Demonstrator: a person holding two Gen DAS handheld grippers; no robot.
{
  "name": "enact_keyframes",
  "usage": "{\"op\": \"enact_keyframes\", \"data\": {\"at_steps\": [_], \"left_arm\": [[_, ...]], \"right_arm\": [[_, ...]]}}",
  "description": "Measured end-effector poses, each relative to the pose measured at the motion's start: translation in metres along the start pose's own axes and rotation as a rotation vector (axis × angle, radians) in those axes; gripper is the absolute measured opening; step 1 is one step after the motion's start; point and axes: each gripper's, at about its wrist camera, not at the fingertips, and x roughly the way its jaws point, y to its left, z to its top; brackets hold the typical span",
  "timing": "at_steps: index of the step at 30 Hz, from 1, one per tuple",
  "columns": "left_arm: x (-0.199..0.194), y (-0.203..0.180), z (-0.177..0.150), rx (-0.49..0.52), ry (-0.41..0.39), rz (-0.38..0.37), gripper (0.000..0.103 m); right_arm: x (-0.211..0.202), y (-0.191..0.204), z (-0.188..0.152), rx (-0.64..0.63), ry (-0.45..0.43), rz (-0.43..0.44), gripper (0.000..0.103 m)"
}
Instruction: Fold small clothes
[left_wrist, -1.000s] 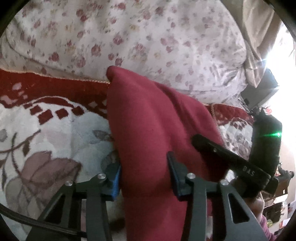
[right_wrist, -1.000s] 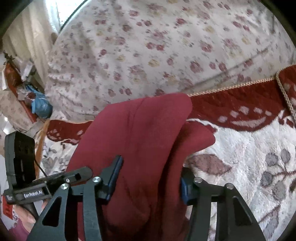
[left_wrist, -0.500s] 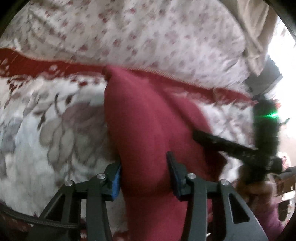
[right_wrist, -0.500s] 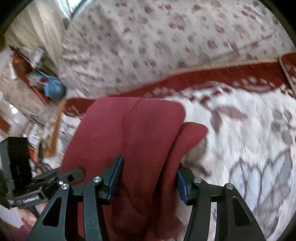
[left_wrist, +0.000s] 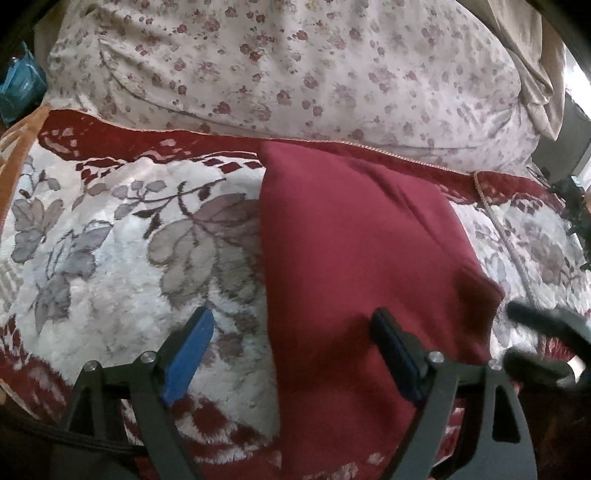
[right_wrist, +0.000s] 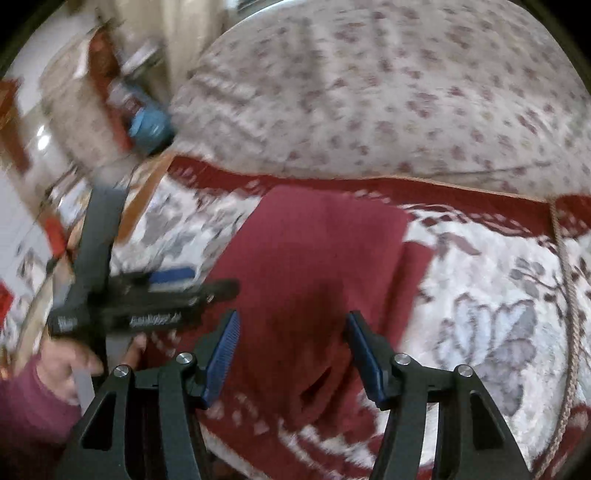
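Observation:
A dark red folded garment (left_wrist: 354, 258) lies flat on the white and red floral blanket (left_wrist: 110, 258); it also shows in the right wrist view (right_wrist: 310, 266). My left gripper (left_wrist: 291, 332) is open and empty, its jaws spread wide over the garment's near left edge. My right gripper (right_wrist: 291, 332) is open and empty just above the garment's near end. The left gripper (right_wrist: 177, 288) shows blurred at the left of the right wrist view, and the right gripper's finger (left_wrist: 546, 325) at the right edge of the left wrist view.
A large floral-print duvet (left_wrist: 295, 74) is heaped behind the blanket. A braided cord (right_wrist: 569, 295) runs down the blanket on the right. A blue object (right_wrist: 147, 125) and room clutter lie beyond the bed's left edge.
Both grippers have let go of the red garment and opened. The garment, held up before, now lies flat on the blanket. Both grippers have drawn back towards me.

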Motion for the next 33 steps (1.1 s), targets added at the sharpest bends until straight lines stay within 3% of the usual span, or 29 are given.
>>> {"op": "enact_keyframes", "data": {"at_steps": [2,4,9,12,14,18,25,33], "left_arm": [[-0.007,-0.001,-0.003,0.001,-0.026,0.018,0.086],[-0.014,-0.005,-0.005,0.007,-0.056,0.037,0.086],[-0.03,-0.009,-0.007,0.029,-0.102,0.074,0.086],[-0.037,-0.01,-0.007,0.021,-0.111,0.064,0.086],[-0.042,-0.011,-0.008,0.018,-0.122,0.065,0.086],[-0.055,-0.014,-0.009,0.025,-0.16,0.084,0.086],[-0.067,-0.016,-0.012,0.028,-0.2,0.127,0.087],[-0.068,-0.015,-0.01,0.021,-0.208,0.142,0.087]], "right_arm": [[0.014,0.005,-0.009,-0.046,0.051,-0.069,0.044],[0.037,-0.004,-0.022,-0.04,0.133,-0.177,0.043],[0.031,-0.009,-0.024,-0.01,0.125,-0.184,0.043],[0.013,-0.006,-0.018,0.02,0.094,-0.168,0.057],[0.001,-0.004,-0.015,0.037,0.053,-0.166,0.077],[-0.009,0.001,-0.009,0.049,0.01,-0.237,0.079],[-0.014,-0.003,0.001,0.159,-0.054,-0.247,0.089],[-0.004,0.003,0.006,0.143,-0.043,-0.271,0.091]]}}
